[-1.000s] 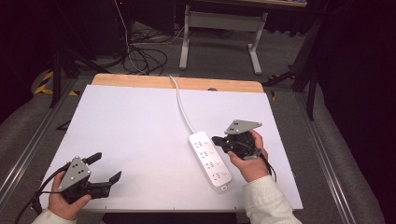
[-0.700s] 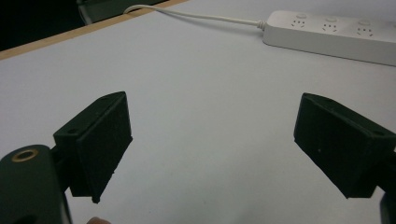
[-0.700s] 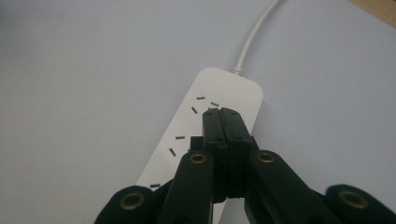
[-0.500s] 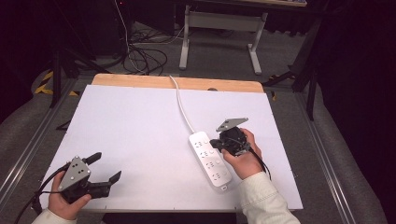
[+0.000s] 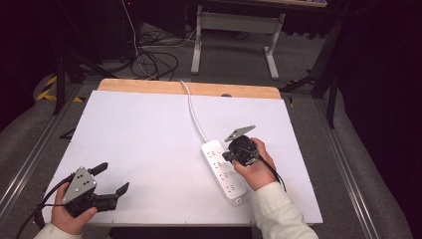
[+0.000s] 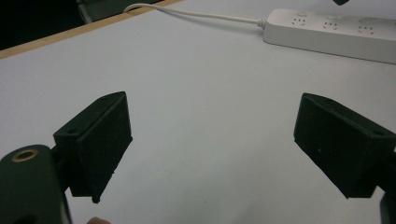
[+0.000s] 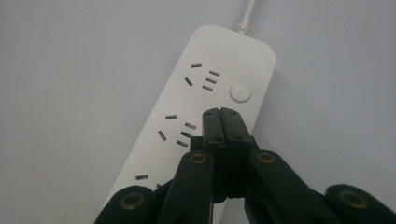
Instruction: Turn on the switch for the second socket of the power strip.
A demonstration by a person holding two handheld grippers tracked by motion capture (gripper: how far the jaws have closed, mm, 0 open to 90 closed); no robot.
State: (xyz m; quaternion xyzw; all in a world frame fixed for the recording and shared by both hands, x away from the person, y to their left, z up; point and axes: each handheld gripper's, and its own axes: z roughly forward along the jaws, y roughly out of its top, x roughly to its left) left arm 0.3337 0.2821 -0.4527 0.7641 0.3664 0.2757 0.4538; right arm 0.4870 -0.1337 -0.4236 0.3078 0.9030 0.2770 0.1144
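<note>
White table (image 5: pixel 149 129): right gripper (image 7: pixel 221 114), jaws pressed together, over power strip (image 7: pixel 205 107) near right edge; next press its button (image 7: pixel 240 92).

I see a white power strip (image 5: pixel 225 170) lying flat on the white table (image 5: pixel 149 134), right of centre, set diagonally with its sockets facing up. A round button (image 7: pixel 240 92) sits at its far end, where a white cord (image 5: pixel 192 109) leaves and runs over the far table edge.
</note>
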